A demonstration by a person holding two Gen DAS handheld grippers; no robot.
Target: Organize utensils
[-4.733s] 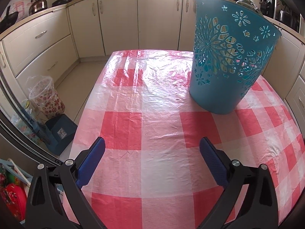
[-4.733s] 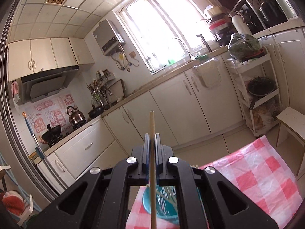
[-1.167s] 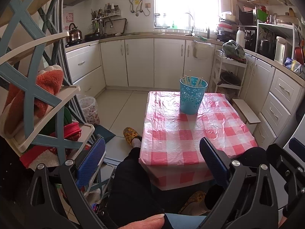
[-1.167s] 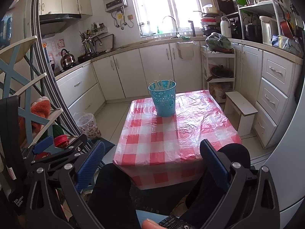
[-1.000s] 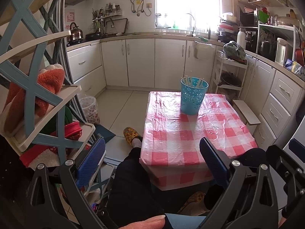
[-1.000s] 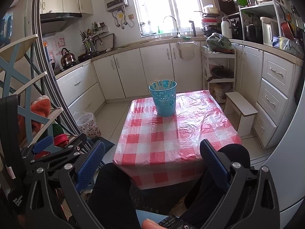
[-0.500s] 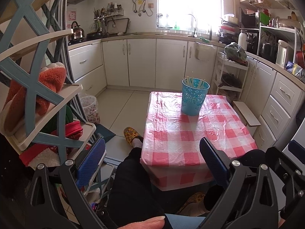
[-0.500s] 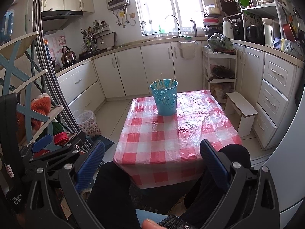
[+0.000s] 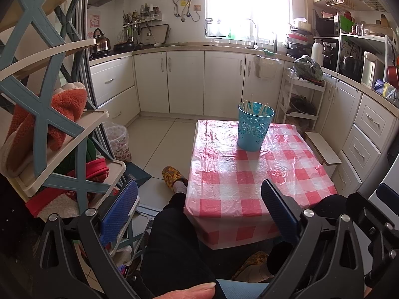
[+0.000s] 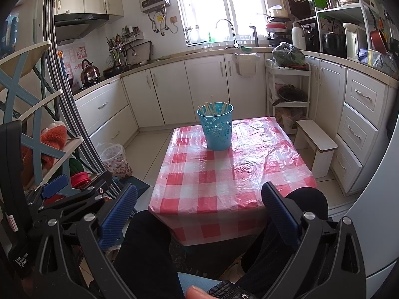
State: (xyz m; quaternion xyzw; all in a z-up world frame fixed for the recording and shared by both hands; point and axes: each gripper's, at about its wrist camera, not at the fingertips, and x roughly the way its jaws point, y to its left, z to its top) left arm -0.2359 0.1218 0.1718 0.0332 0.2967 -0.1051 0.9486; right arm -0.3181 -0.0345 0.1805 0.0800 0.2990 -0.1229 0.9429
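Chopstick basket (image 9: 254, 129) well beyond spread, seemingly empty hand-held grippers (image 9: 199, 211).

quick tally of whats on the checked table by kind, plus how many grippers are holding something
blue basket: 1
bundle of chopsticks standing in it: 1 (single sticks too small to count)
grippers holding something: 0; left gripper and right gripper are both open with nothing between the fingers
total on the table: 2

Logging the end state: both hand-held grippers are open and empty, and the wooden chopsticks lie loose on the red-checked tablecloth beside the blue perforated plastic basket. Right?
Not quite. The wooden chopsticks stand inside the blue perforated plastic basket, not loose on the red-checked tablecloth; the right wrist view shows it. Both the left hand-held gripper and the right hand-held gripper are open and empty.
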